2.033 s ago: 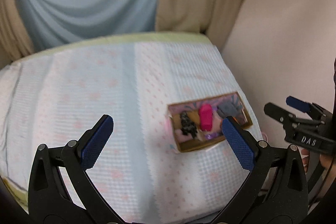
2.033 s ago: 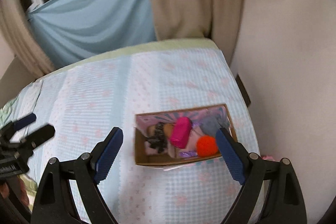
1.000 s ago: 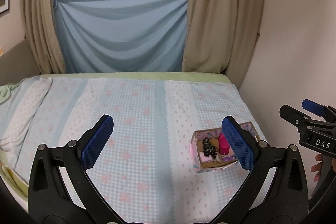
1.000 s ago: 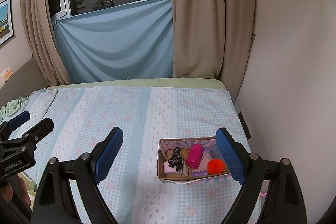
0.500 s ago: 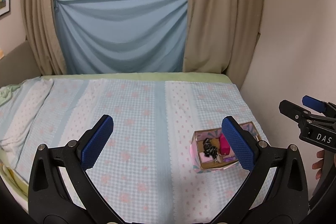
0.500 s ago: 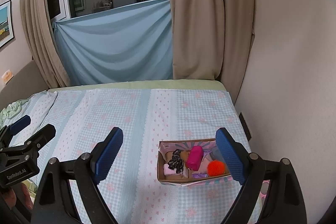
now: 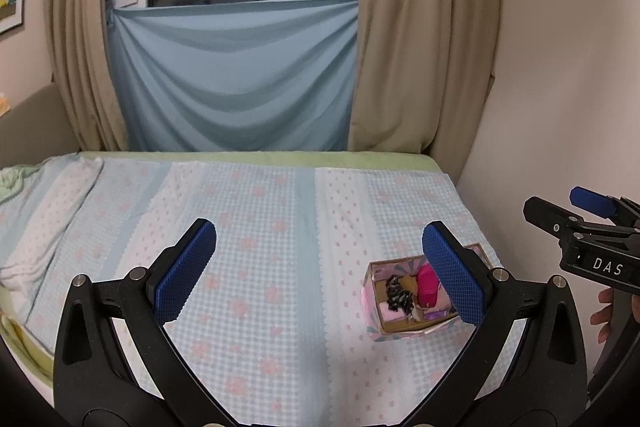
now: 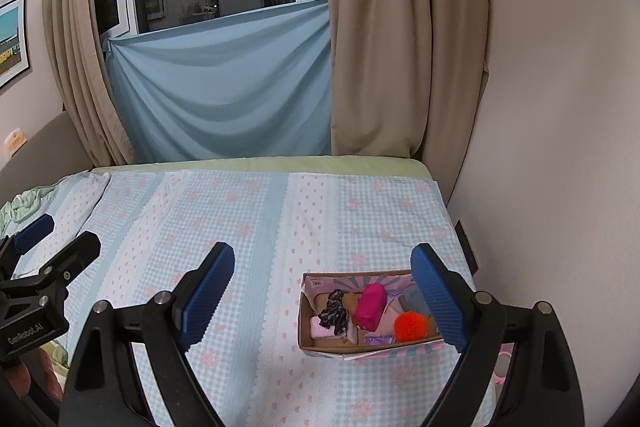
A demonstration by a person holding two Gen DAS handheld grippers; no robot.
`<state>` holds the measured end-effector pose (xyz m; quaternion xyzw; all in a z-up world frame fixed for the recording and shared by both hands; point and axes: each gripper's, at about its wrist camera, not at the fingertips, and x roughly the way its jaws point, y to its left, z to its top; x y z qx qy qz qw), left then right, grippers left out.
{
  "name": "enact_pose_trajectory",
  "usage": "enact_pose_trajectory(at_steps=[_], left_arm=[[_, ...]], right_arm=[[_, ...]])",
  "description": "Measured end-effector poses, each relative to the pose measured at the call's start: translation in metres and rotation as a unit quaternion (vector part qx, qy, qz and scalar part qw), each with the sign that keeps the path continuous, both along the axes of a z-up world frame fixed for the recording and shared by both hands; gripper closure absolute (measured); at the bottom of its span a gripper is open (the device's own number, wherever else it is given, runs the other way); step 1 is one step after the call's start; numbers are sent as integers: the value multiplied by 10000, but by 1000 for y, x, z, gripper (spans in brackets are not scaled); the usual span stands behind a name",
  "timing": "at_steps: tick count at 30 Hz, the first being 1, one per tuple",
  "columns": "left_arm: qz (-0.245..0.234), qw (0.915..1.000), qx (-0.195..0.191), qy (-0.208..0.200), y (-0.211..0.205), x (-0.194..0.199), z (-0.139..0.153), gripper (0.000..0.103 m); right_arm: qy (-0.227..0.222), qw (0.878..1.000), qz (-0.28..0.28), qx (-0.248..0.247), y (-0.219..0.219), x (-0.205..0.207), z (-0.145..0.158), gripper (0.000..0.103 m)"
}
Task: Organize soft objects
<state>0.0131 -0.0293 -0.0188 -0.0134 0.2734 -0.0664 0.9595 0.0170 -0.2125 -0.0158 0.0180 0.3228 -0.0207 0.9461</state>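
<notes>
Both tools [image 7: 320,267] [image 8: 322,291] agape (empty)

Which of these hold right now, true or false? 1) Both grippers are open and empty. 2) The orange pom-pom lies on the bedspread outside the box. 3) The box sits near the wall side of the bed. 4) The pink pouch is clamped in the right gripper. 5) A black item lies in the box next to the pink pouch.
1) True: the left gripper and the right gripper stand wide with nothing between the pads.
2) False: the orange pom-pom is inside the box.
3) True: it rests on the bedspread close to the wall.
4) False: the pink pouch lies in the box, untouched.
5) True: the black item lies just left of the pouch.
</notes>
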Motion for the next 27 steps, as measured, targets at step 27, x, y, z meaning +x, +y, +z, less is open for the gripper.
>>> enact_pose_trajectory(at_steps=[27], left_arm=[[149,9996,169,-159,-1,-5,1,0]], right_arm=[[21,10000,-28,19,-2,2,-1,15]])
